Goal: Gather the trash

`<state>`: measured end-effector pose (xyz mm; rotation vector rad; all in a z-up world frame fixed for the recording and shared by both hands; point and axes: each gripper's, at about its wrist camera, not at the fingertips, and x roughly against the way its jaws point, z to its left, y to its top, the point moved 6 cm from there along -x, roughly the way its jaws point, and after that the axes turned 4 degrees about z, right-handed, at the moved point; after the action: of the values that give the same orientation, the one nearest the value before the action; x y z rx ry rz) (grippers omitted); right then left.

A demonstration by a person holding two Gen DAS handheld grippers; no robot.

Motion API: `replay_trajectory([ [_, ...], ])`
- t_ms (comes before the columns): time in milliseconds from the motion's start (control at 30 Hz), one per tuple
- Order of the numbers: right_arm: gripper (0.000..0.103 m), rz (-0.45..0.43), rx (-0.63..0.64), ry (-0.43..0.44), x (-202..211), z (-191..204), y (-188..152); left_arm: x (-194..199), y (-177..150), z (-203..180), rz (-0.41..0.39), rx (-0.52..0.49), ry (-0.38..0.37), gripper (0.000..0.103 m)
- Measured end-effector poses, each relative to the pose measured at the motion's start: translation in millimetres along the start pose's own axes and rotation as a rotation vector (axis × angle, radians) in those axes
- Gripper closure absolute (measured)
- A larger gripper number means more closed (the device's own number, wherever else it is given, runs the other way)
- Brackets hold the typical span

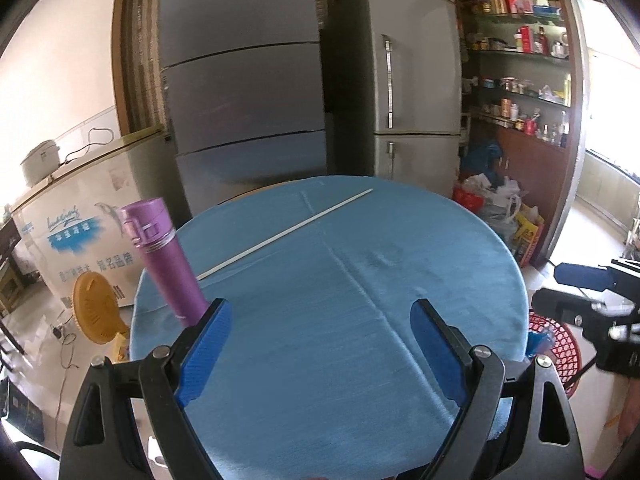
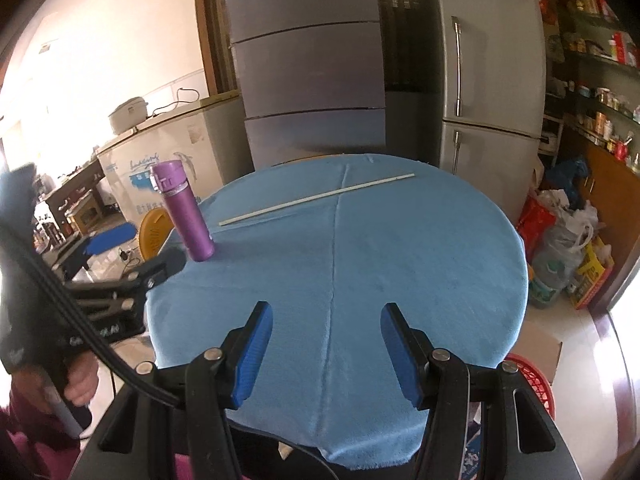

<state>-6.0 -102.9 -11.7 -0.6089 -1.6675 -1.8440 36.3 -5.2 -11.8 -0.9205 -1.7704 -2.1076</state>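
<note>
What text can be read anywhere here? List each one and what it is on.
Chest freezer front: cursive logo and Chinese characters, too blurred to read reliably.
Shelf packages: labels too small.
Left hand's claw handle: pale lettering, blurred.
Purple bottle: no readable text.

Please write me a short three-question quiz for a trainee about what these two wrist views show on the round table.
1. True or false: the tall purple flask with a lid lies on its side on the round table with a blue cloth.
2. Which thing lies nearer the table's far edge: A, the flask; B, the long thin white stick?
3. Fill in: the left gripper and the right gripper both hold ____.

Key
1. False: it stands upright near the table's left edge.
2. B.
3. Nothing: both sets of jaws are open over the cloth.
</note>
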Motion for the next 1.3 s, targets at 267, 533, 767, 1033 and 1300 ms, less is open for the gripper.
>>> replay_trajectory([
  [267,0.043,-0.013,-0.074,0.042,-13.8,8.1,12.7,-0.3,-8.8,25.4,0.025,0.043,0.054,0.013],
  [533,0.042,-0.011,-0.055,-0.025,-25.9,25.2,6.8,1.3,-12.4,35.1,0.033,0.05,0.077,0.013],
  [767,0.042,0.018,-0.063,-0.025,-36.3,31.5,-2.3,3.6,-12.9,40.3,0.034,0.061,0.08,0.013],
  [1033,0.042,0.016,-0.082,-0.021,-37.7,29.8,-3.0,6.4,-11.8,37.8,0.027,0.053,0.091,0.013],
  [1300,0.042,0.017,-0.093,-0.016,-37.0,27.9,-5.1,7.2,-11.9,33.9,0.03,0.046,0.092,0.013],
])
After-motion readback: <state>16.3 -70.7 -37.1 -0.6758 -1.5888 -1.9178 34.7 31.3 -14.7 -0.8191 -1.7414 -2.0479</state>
